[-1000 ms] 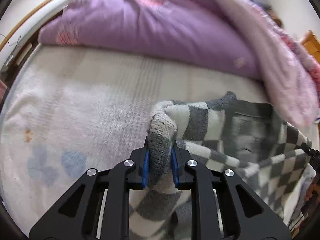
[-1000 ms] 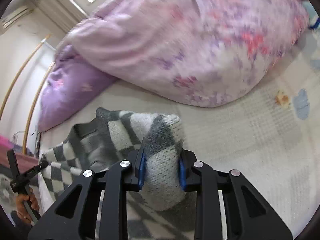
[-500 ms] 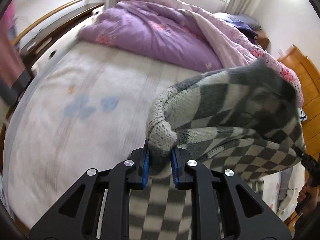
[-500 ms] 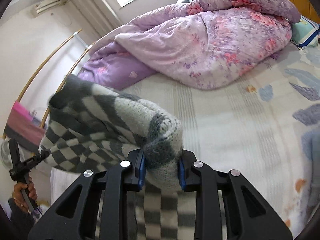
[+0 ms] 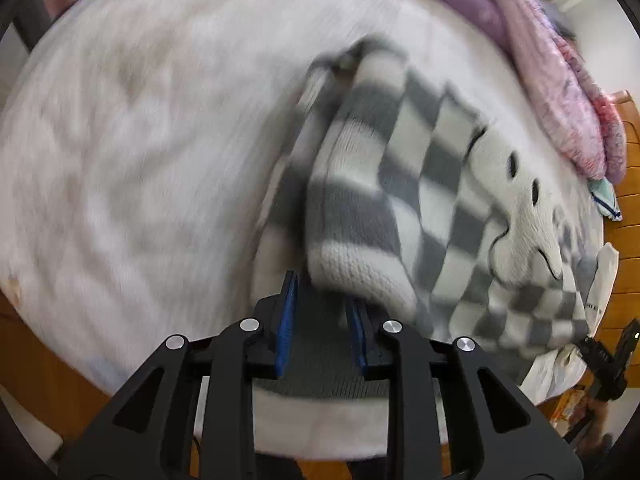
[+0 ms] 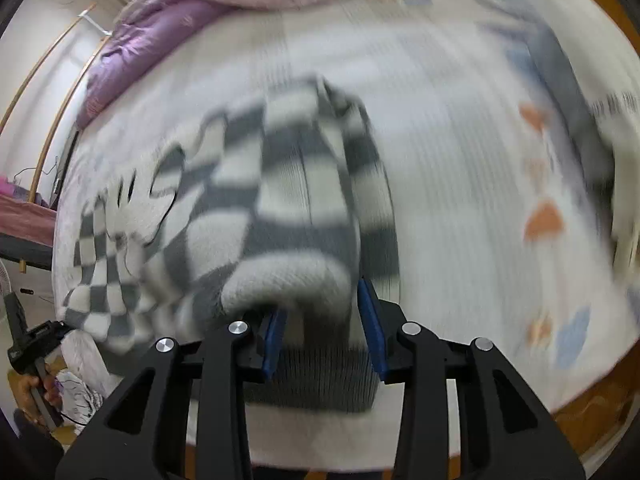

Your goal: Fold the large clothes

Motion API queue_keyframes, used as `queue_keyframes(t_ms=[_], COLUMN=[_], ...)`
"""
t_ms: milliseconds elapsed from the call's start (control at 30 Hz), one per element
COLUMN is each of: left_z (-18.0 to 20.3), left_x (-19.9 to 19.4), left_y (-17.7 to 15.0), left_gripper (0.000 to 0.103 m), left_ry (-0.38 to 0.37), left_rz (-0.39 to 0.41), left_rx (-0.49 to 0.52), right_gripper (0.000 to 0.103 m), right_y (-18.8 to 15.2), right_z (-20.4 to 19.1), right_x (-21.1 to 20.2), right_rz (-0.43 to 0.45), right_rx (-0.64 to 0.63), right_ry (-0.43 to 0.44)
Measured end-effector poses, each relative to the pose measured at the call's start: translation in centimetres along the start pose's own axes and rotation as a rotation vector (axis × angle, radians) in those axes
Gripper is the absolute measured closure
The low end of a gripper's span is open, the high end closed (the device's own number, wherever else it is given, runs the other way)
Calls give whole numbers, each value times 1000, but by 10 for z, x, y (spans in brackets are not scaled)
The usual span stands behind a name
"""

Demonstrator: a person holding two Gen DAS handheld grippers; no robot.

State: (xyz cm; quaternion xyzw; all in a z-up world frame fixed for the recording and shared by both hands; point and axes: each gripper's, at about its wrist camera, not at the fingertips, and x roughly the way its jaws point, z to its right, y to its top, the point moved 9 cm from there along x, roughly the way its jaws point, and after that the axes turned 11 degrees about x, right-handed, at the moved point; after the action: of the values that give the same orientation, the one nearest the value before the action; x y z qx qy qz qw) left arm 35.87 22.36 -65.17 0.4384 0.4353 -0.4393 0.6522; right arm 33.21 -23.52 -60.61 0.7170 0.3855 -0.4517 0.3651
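A grey-and-white checkered knit sweater with a white cartoon face lies spread on the bed; it also shows in the right wrist view. My left gripper stands open over the sweater's near left corner, cloth lying between and just ahead of the blue pads. My right gripper stands open over the near right corner, a rolled edge of cloth loose between its pads. Both views are motion-blurred.
The bed sheet is pale with faint prints. A purple and pink quilt is heaped at the far side, also seen in the right wrist view. The wooden bed edge runs below. Each gripper shows at the other view's edge.
The sweater was held raised in both shut grippers; now it lies flat on the bed and both grippers have opened and let go, low at the near bed edge.
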Motion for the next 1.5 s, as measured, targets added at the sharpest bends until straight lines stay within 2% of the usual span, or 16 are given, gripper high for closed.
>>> queue_keyframes(t_ms=[133, 200, 333, 433, 500, 533, 567, 600, 800, 967, 1067, 1167, 1233, 1367, 1400, 1500], left_z=[-25, -29, -12, 6, 13, 15, 17, 16, 19, -5, -3, 1, -2, -16, -20, -29], left_x=[-22, -33, -27, -5, 14, 22, 30, 37, 21, 36, 51, 46, 35, 6, 3, 4], left_y=[-8, -8, 4, 11, 16, 17, 19, 20, 21, 9, 13, 17, 17, 26, 30, 30], left_gripper=[46, 46, 44, 43, 43, 43, 49, 78, 83, 82, 79, 73, 62, 54, 47, 43], left_ry=[-32, -73, -157, -174, -131, -112, -91, -44, 32, 39, 46, 7, -17, 22, 26, 51], left_rz=[76, 115, 120, 102, 72, 59, 48, 37, 59, 13, 7, 35, 72, 205, 227, 240], left_rx=[-101, -143, -187, -180, -162, -158, -151, -131, -30, -70, -43, -30, -24, -33, -50, -73], right_gripper=[56, 54, 53, 52, 52, 52, 61, 87, 91, 90, 86, 83, 81, 80, 80, 83], right_y=[-19, -24, -17, -4, 3, 5, 6, 5, -7, -38, -40, -33, -30, -26, -24, -23], right_z=[6, 6, 2, -6, -10, -10, -12, -12, -16, 8, 11, 2, -6, -32, -42, -72], right_x=[-18, -22, -25, -17, -3, 1, 8, 15, 8, 48, 73, 65, 48, 8, 2, -5], right_rz=[73, 72, 72, 71, 54, 54, 46, 32, 47, -28, -50, -33, -2, 117, 148, 234], right_rx=[129, 213, 411, 525, 555, 555, 551, 545, 378, 284, 276, 264, 237, 133, 110, 16], right_ry=[20, 79, 239, 338, 321, 314, 302, 284, 155, 9, -12, -34, -50, -108, -113, -112])
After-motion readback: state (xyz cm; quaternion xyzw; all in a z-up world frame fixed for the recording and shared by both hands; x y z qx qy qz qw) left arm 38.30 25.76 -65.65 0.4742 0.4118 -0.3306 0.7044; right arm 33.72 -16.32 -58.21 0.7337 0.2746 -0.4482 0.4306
